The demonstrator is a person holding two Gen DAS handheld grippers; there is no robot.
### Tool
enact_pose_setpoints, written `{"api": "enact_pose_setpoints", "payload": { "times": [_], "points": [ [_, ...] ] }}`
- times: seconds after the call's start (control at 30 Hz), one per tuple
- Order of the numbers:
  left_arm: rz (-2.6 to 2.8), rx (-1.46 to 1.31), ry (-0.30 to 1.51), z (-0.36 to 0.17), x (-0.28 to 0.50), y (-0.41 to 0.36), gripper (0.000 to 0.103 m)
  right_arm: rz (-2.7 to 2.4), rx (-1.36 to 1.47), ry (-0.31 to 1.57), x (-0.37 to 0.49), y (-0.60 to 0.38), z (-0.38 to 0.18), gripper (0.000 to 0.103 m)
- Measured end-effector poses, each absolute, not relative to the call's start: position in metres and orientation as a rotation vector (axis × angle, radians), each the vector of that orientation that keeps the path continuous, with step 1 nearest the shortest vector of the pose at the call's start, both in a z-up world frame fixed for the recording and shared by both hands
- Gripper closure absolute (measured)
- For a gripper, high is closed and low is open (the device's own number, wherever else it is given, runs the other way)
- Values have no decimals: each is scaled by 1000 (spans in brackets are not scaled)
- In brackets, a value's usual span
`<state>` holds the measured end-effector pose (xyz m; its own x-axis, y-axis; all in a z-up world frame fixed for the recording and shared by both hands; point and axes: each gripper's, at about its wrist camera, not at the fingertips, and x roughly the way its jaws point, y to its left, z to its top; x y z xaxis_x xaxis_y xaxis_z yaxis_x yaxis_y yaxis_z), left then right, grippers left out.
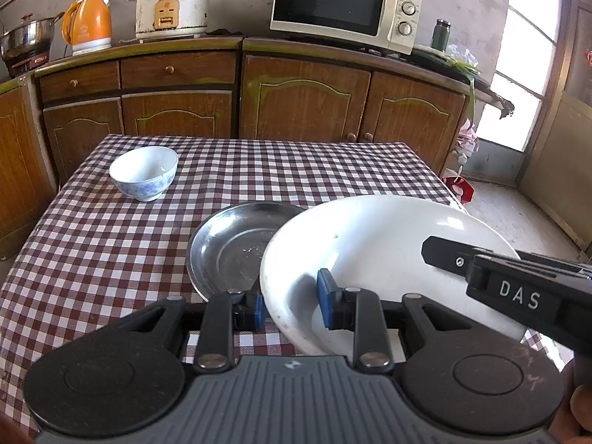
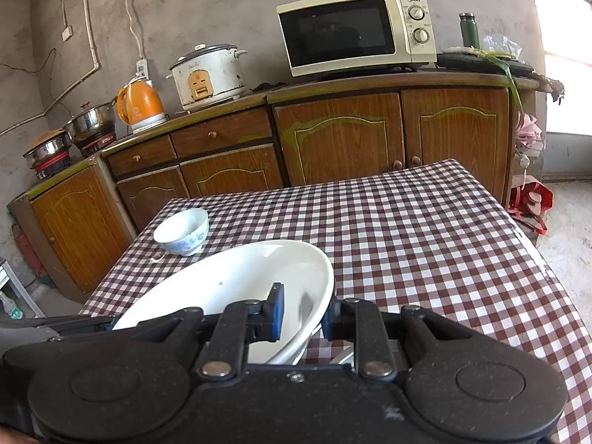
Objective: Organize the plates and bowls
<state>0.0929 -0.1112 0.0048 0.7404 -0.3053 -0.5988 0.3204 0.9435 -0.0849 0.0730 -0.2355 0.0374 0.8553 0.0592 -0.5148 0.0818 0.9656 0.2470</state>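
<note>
Left wrist view: left hand-held gripper (image 1: pixel 289 305) and right hand-held gripper (image 2: pixel 302 314) both clamp white plate (image 1: pixel 373 259) rim; stacking step; next lower it onto steel plate (image 1: pixel 229 248).

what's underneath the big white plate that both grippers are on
In the left wrist view, the large white ceramic plate is tilted over a round stainless steel plate, covering its right side. Checked tablecloth shows around them. Whatever lies beneath the white plate's middle is hidden.
</note>
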Motion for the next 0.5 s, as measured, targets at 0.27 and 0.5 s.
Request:
{"api": "enact_pose_setpoints", "payload": {
  "times": [0.27, 0.5],
  "points": [
    [-357, 24, 657, 2, 91, -114, 75, -21, 273, 547, 69, -239, 37, 77],
    [-376, 31, 664, -1, 89, -120, 75, -40, 281, 551, 61, -245, 34, 77]
  ]
}}
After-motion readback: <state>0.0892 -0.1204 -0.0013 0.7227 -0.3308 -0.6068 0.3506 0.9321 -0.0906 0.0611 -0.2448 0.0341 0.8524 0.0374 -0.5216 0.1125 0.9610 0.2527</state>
